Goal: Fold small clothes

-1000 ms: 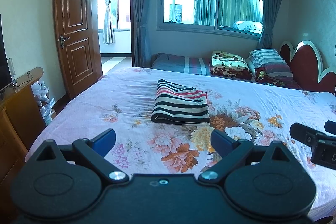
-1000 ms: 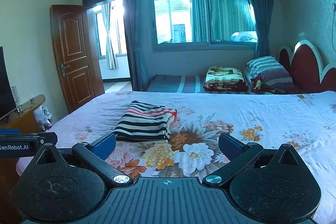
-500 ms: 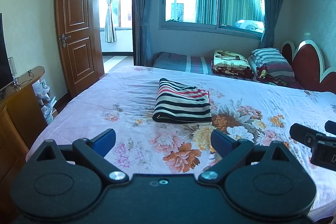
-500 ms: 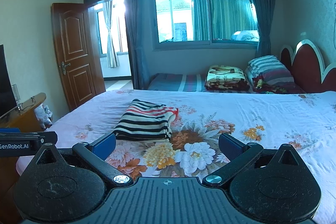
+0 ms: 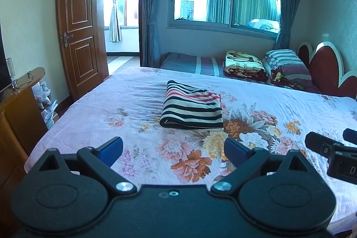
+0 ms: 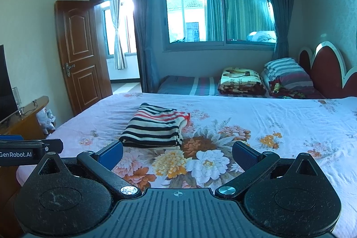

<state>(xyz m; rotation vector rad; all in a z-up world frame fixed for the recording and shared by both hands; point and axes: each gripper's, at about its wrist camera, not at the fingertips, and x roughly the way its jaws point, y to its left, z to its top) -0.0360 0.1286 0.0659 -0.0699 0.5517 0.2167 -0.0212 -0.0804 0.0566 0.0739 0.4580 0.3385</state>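
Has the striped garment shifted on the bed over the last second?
No. The striped garment lies at the same orange flower of the sheet print; only the cameras drifted slightly.

Soft knit striped garment (image 5: pixel 193 109) on a smooth cotton-like floral sheet (image 5: pixel 133 104); glossy wooden door (image 5: pixel 78 21).

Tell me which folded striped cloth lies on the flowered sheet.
The black, cream and red striped garment at mid-bed; the grey striped pillow and striped bedding sit beyond the sheet.

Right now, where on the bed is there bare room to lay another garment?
The floral sheet is bare right of the folded striped garment, out toward the headboard. Also bare: the strip between it and both open tongs. The far side is crowded with pillows.
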